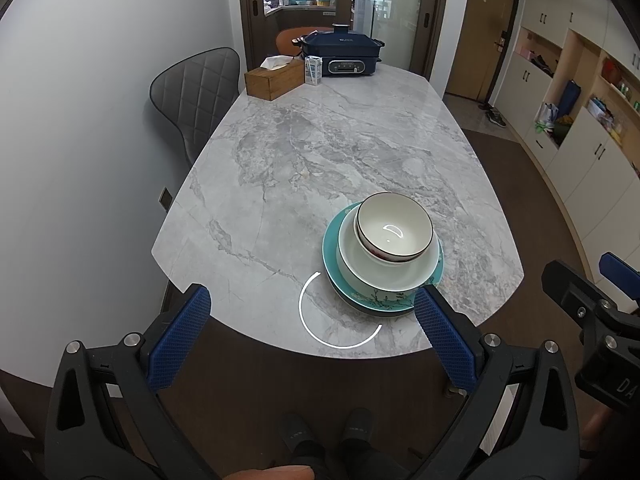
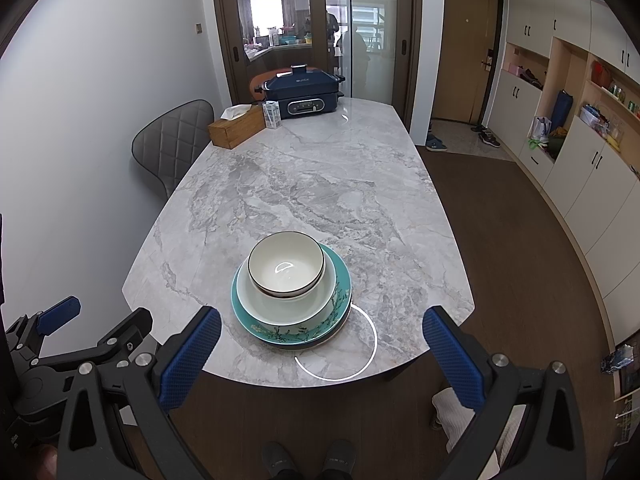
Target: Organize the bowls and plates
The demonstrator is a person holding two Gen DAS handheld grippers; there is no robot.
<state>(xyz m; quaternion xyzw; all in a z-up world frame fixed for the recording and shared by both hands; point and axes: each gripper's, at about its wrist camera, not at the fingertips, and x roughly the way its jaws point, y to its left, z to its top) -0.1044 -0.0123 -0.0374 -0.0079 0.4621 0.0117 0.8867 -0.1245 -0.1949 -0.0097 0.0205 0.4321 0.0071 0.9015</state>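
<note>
A stack stands near the front edge of the marble table (image 1: 320, 152): a teal plate (image 1: 434, 280) with a branch pattern at the bottom, a wider white bowl (image 1: 360, 260) on it, and a small dark-rimmed white bowl (image 1: 394, 228) on top. The same stack shows in the right wrist view: teal plate (image 2: 340, 280), white bowl (image 2: 276, 304), small bowl (image 2: 286, 264). My left gripper (image 1: 312, 312) is open and empty, held before the table edge, left of the stack. My right gripper (image 2: 322, 328) is open and empty, just short of the stack.
At the table's far end stand a dark blue electric cooker (image 1: 340, 54), a wooden tissue box (image 1: 274, 78) and a small carton (image 1: 313, 71). A grey quilted chair (image 1: 192, 96) stands at the left. Cabinets (image 2: 580, 160) line the right wall.
</note>
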